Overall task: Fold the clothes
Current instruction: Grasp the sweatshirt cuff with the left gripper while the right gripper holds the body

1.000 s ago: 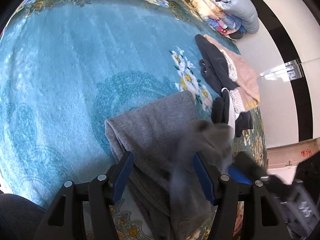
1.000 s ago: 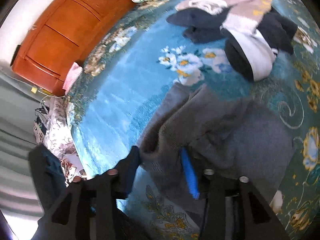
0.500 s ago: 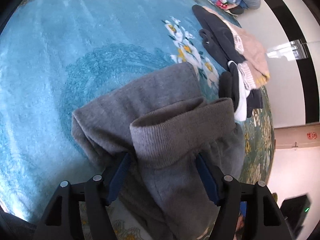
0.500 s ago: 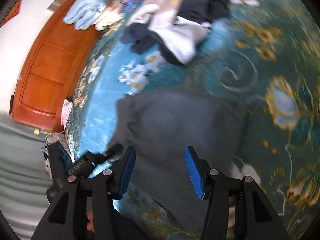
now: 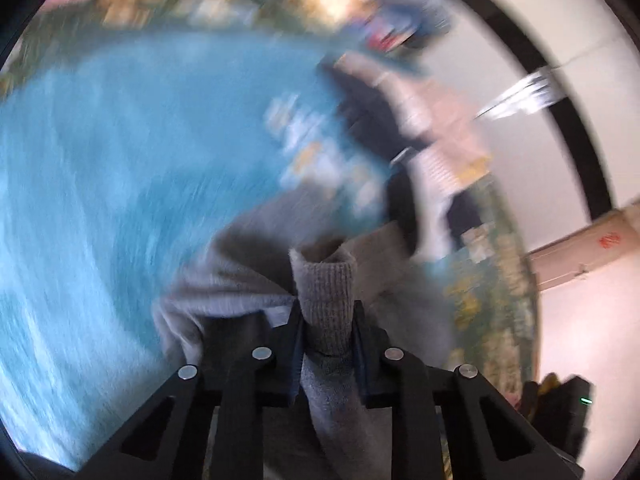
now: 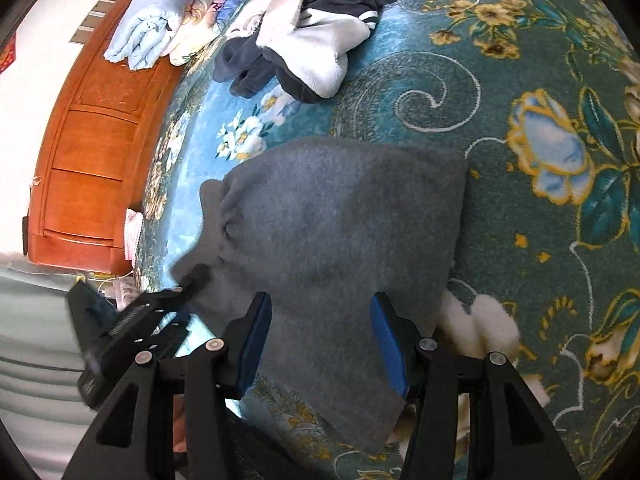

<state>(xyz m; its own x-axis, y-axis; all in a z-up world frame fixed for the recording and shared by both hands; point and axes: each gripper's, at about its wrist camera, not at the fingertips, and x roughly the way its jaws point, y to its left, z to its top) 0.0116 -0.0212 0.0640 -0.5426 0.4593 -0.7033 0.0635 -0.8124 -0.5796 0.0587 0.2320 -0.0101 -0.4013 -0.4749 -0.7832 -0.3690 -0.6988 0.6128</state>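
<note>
A grey fleece garment (image 6: 336, 216) lies on the blue floral bedspread (image 6: 520, 92). In the blurred left wrist view my left gripper (image 5: 326, 320) is shut on the garment's ribbed grey cuff (image 5: 324, 284), which stands up between the fingers, with the rest of the garment (image 5: 240, 280) bunched behind. The left gripper also shows in the right wrist view (image 6: 188, 284) at the garment's left edge. My right gripper (image 6: 320, 324) is open and empty just above the garment's near part.
A pile of dark, white and pink clothes (image 6: 316, 40) lies at the far side of the bed. Folded quilts (image 6: 160, 20) rest against an orange wooden headboard (image 6: 92, 152). The bed's edge (image 5: 516, 280) drops off at the right of the left wrist view.
My left gripper has shut on the grey cuff and is moving fast, blurring its view. My right gripper has stayed open and drawn nearer over the garment.
</note>
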